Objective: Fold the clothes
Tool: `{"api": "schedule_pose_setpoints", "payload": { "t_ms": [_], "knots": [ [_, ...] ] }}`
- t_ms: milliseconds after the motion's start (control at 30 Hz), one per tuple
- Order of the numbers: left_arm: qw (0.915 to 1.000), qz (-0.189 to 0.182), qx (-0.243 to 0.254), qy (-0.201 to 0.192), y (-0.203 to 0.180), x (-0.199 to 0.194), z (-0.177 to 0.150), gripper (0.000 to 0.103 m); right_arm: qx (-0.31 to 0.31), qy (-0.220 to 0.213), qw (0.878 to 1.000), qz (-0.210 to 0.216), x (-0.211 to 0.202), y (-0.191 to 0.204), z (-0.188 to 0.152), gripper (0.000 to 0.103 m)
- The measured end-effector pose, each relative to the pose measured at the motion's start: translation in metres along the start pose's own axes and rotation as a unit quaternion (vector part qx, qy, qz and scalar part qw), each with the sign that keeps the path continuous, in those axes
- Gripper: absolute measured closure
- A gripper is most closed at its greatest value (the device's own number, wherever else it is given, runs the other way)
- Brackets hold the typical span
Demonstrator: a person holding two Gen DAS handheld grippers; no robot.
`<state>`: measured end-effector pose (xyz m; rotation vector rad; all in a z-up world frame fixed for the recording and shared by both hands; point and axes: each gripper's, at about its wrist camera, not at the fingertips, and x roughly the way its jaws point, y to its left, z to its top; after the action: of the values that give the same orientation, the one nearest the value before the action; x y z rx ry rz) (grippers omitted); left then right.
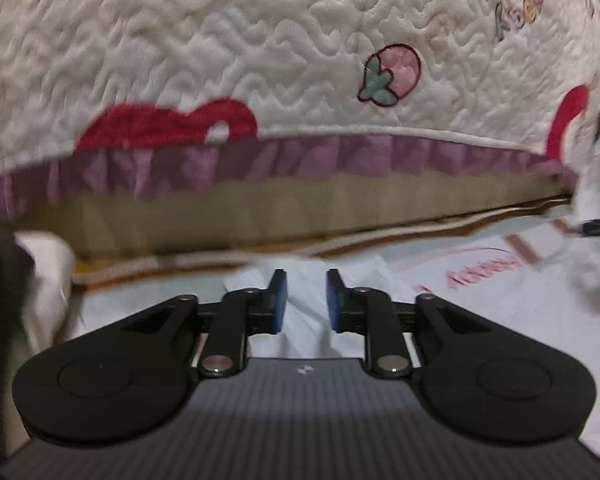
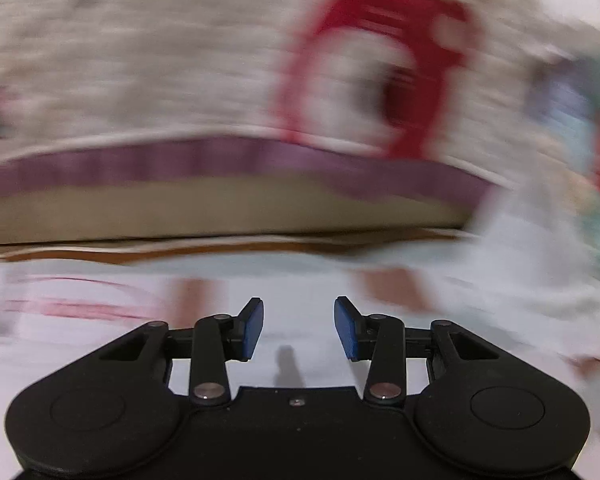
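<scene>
Both tools gape over the white garment.
The left tool (image 1: 303,296) and right tool (image 2: 299,328) hold nothing; the white garment (image 1: 480,300) lies under them, quilted cushion (image 1: 260,48) ahead.

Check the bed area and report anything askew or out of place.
Nothing looks damaged or spilled. The white garment lies rumpled rather than flat below the quilt. Both grippers are open and empty. The right view is too blurred for detail.

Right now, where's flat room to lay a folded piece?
Only the white garment spread ahead of both open grippers, left and right, is flat. Behind it rises the quilted cover with purple ruffle. Crumpled cloth crowds the right.
</scene>
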<state>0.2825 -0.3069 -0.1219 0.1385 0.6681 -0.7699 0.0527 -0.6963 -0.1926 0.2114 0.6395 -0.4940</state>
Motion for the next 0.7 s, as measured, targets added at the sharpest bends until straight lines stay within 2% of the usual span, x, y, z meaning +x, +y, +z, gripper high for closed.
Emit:
{"api": "schedule_pose_setpoints", "payload": {
  "t_ms": [167, 267, 333, 467, 533, 667, 700],
  "knots": [
    [0.9959, -0.056, -0.055, 0.043, 0.014, -0.05, -0.047, 0.06, -0.037, 0.038, 0.991, 0.122, 0.004, 0.091, 0.004, 0.057],
    [0.9889, -0.085, -0.102, 0.066, 0.026, -0.065, -0.07, 0.06, -0.058, 0.064, 0.978, 0.189, 0.006, 0.144, 0.003, 0.057],
    [0.9803, -0.113, -0.142, 0.078, 0.031, -0.059, -0.079, 0.06, -0.075, 0.081, 0.967, 0.229, 0.007, 0.177, 0.002, 0.057],
    [0.959, -0.161, -0.211, 0.1, 0.041, -0.048, -0.096, 0.056, -0.113, 0.112, 0.955, 0.251, 0.011, 0.202, -0.006, 0.057],
    [0.968, -0.143, -0.179, 0.102, 0.036, -0.048, -0.1, 0.054, -0.125, 0.125, 0.949, 0.26, 0.014, 0.21, -0.01, 0.057],
    [0.982, -0.106, -0.115, 0.106, 0.026, -0.048, -0.107, 0.038, -0.156, 0.147, 0.941, 0.262, 0.013, 0.218, -0.023, 0.057],
    [0.9846, -0.096, -0.099, 0.107, 0.023, -0.047, -0.109, 0.038, -0.164, 0.151, 0.94, 0.259, 0.012, 0.218, -0.027, 0.056]
  ]
}}
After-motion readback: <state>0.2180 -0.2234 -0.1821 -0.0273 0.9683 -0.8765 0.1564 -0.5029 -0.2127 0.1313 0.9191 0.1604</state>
